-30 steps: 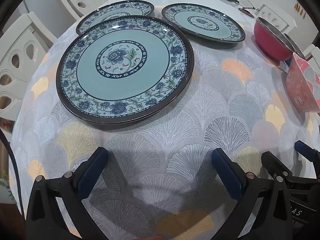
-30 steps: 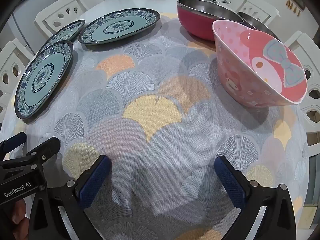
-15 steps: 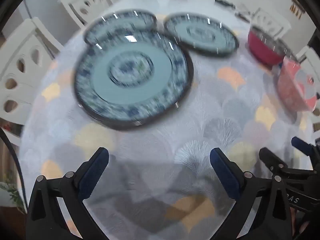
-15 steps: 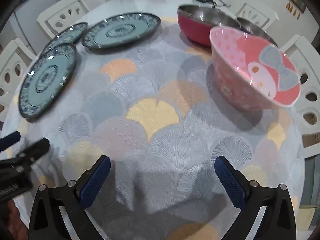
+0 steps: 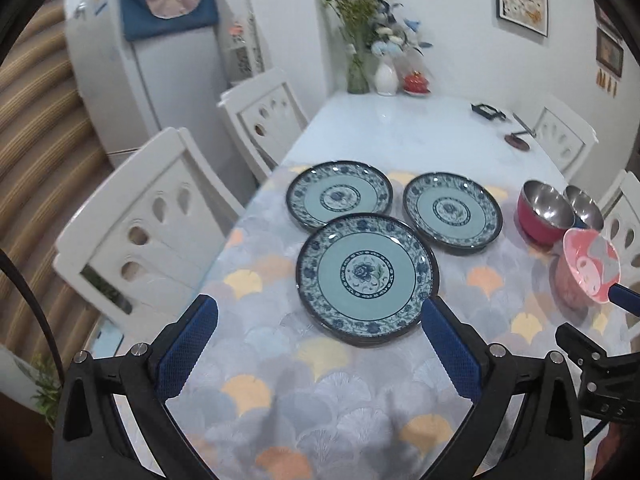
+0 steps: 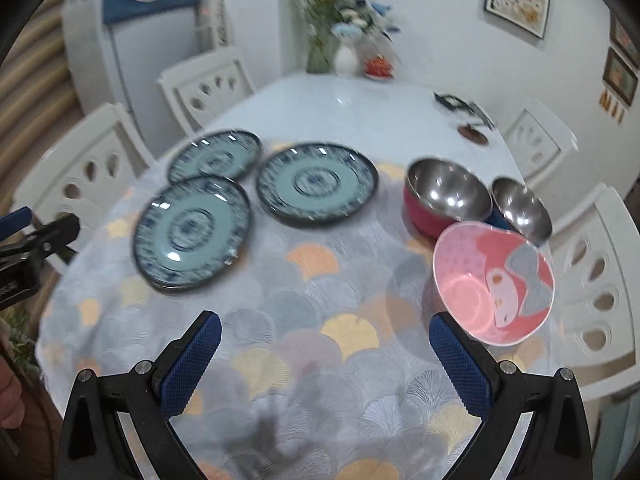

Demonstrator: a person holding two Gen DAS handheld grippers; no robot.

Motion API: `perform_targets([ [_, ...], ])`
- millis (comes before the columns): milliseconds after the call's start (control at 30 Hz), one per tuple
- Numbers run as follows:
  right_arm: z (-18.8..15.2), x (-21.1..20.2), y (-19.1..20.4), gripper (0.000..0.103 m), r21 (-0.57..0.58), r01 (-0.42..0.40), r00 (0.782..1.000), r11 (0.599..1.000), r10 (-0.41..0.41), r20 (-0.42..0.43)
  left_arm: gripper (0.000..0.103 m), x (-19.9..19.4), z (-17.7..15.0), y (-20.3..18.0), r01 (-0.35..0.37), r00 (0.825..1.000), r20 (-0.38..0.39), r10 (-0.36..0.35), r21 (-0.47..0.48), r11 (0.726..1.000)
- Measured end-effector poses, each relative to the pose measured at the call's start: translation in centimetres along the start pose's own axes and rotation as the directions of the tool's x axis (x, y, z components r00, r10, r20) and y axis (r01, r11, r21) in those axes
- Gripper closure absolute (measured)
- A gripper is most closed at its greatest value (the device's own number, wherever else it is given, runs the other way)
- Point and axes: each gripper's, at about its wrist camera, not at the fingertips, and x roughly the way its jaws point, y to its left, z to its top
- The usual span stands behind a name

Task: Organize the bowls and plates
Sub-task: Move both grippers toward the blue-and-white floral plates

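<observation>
Left gripper (image 5: pixel 320 344) wide, empty, above tablecloth (image 5: pixel 280 380). Right gripper (image 6: pixel 325 354) wide, empty. Three plates (image 5: pixel 367 276), pink bowl (image 6: pixel 494 282) untouched.

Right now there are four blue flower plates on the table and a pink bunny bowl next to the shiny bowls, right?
Not quite: there are three blue plates, not four. The left wrist view shows the near plate, the far-left plate and the far-right plate. The pink bowl does sit beside the shiny bowls.

A home dining room: white chairs (image 5: pixel 148 236), fridge (image 5: pixel 160 68), flower vase (image 5: pixel 386 76), clothed table (image 5: pixel 400 132).
</observation>
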Motion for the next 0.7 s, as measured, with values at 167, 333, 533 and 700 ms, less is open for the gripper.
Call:
perform_targets([
  [167, -0.3, -2.7, 0.4, 0.000, 0.007, -0.029, 0.998, 1.000, 0.029, 0.056, 0.001, -0.8, -0.3, 0.8, 0.004, 1.000, -0.002, -0.004, -0.028, 1.000],
  [333, 0.3, -2.4, 0.9, 0.000, 0.045, 0.013, 0.999, 0.999, -0.015, 0.044, 0.001, 0.0, -0.8, 1.3, 0.015, 1.000, 0.009, -0.015, -0.029, 0.999],
  [533, 2.1, -0.5, 3.2, 0.000, 0.107, 0.028, 0.998, 0.994, -0.034, 0.054, 0.001, 2.9, 0.3, 3.0, 0.078, 0.997, -0.010, -0.078, 0.019, 0.997],
  [700, 3.2, 1.9, 5.7, 0.000, 0.139, 0.055, 0.998, 0.989, -0.057, 0.013, 0.002, 5.8, 1.0, 5.0, 0.133, 0.990, -0.054, -0.131, 0.041, 0.990],
])
